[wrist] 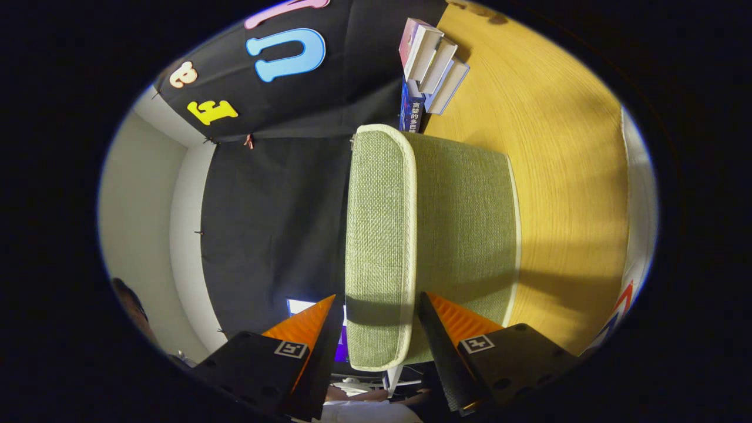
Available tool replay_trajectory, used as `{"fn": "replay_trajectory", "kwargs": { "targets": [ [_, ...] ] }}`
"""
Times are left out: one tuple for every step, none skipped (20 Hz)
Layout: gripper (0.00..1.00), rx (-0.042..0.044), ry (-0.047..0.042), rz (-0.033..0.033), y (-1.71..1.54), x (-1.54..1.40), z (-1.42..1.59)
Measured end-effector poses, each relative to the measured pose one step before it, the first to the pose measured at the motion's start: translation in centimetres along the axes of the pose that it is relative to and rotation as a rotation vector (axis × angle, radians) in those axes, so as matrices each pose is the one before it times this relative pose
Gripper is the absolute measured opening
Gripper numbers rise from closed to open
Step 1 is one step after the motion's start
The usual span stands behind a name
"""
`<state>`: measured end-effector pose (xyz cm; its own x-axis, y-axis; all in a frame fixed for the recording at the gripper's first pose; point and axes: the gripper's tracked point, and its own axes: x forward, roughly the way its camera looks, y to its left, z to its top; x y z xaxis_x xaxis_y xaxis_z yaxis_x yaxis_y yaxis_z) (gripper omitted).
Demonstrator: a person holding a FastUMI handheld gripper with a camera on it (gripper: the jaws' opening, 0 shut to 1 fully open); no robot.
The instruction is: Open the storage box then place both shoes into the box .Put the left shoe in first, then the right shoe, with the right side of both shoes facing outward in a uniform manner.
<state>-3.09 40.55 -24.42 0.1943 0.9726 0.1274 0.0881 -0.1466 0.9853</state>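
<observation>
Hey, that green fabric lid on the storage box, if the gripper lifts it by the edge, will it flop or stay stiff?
The lid looks woven with a piped rim, holding a flat shape, so probably fairly stiff and light. The coarse weave should grip well. The gripper has its fingers open either side of the lid's edge; the storage box may shift on the smooth table.

Gripper view rolled sideways, close along the tongs (376, 329) onto the storage box (435, 235) (wooden table (558, 176) beyond).
</observation>
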Motion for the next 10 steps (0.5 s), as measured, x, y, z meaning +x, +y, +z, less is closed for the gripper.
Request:
{"fn": "replay_trajectory", "kwargs": {
  "targets": [
    [0.79,0.01959,0.00878,0.01417,0.127,-0.241,-0.138],
    [0.74,0.00901,0.00523,0.0058,-0.179,0.12,-0.19],
    [0.59,0.01125,-0.00249,0.01642,0.08,-0.267,0.07],
    [0.58,-0.00017,-0.00076,0.00352,-0.178,-0.439,0.104],
    [0.43,0.01519,-0.01729,0.01472,0.013,-0.144,0.433],
    [0.28,0.0033,-0.00926,0.02059,0.623,-0.207,0.123],
    [0.13,-0.01454,-0.01485,0.00564,0.4,-0.149,0.006],
    [0.11,-0.00724,-0.004,0.01384,0.646,-0.167,-0.096],
    [0.07,-0.00506,-0.00834,0.0019,0.52,-0.323,-0.137],
    [0.06,-0.00247,-0.00701,0.01685,0.919,-0.129,0.139]
  ]
}}
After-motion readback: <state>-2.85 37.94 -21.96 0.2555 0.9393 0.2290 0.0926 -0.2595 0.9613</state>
